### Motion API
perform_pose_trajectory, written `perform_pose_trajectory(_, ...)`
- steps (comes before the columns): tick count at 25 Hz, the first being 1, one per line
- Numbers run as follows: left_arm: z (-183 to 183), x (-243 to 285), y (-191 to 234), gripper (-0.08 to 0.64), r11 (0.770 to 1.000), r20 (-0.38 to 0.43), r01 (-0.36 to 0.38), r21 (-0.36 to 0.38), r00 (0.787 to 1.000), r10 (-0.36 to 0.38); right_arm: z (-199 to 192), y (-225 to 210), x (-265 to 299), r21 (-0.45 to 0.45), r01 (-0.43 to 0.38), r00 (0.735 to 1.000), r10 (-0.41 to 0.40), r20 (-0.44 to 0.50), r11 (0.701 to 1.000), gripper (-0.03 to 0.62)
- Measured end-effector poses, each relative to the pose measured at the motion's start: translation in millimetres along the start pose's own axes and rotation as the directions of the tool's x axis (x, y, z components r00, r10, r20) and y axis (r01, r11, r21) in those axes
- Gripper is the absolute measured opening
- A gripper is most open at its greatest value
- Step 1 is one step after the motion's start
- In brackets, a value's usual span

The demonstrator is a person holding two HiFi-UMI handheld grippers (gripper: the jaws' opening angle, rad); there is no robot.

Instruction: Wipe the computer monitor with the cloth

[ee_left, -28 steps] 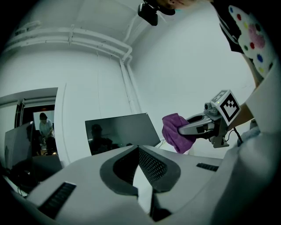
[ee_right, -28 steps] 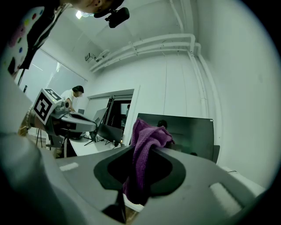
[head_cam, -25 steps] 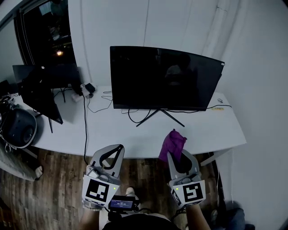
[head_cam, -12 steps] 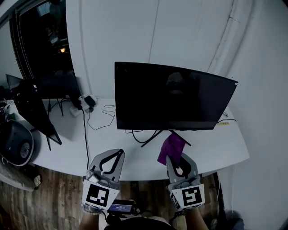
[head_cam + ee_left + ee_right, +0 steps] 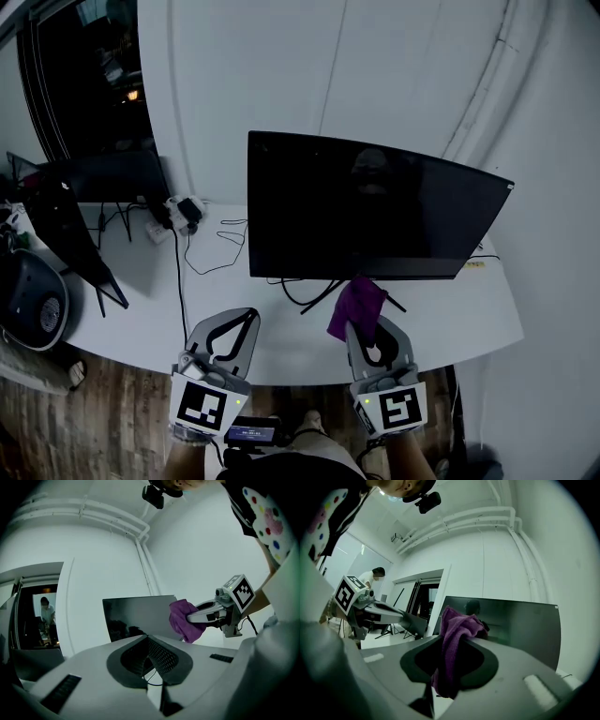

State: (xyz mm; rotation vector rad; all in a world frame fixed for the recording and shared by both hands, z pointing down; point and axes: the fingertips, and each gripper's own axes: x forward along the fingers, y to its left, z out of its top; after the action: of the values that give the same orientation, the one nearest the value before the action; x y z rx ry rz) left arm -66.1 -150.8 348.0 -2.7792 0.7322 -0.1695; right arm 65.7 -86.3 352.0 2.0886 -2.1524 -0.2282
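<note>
A wide black monitor stands on the white desk, its screen dark; it also shows in the left gripper view as monitor and in the right gripper view as monitor. My right gripper is shut on a purple cloth, held just below the screen's lower edge near the stand. The cloth bunches up between the jaws. My left gripper hangs over the desk's front edge, shut with nothing in it. From the left gripper view the right gripper and cloth appear before the screen.
A second dark monitor on a stand sits at the desk's left end. Cables and a power strip lie behind. A round dark object is at the far left. White walls rise behind; wood floor lies below.
The view has risen and closed in on the desk. My right gripper with the cloth has moved from the desk's front edge up to just under the monitor's lower edge.
</note>
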Motion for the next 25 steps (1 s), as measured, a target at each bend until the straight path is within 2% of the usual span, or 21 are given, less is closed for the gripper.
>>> perform_pose_trajectory(13,13.5,14.9,22.4,0.006,0.996,0.020,-0.090,-0.005,0.996,0.090,28.6,-6.1,42.4,-0.065,-0.094,0.994,0.098,0.056,0.993,0.091)
perform_pose_trajectory(16,20.1,16.6,29.1,0.006,0.994,0.029,-0.114,-0.004,0.993,0.114,42.9,-2.6,53.7,-0.071,-0.130,0.983,0.138,0.120,0.989,0.091)
perform_pose_trajectory(25,22.7,16.6,51.2,0.006,0.985,-0.001,-0.173,-0.013,0.985,0.173,83.0,8.3,92.6,-0.133,-0.211,0.953,0.234,0.193,0.968,0.091)
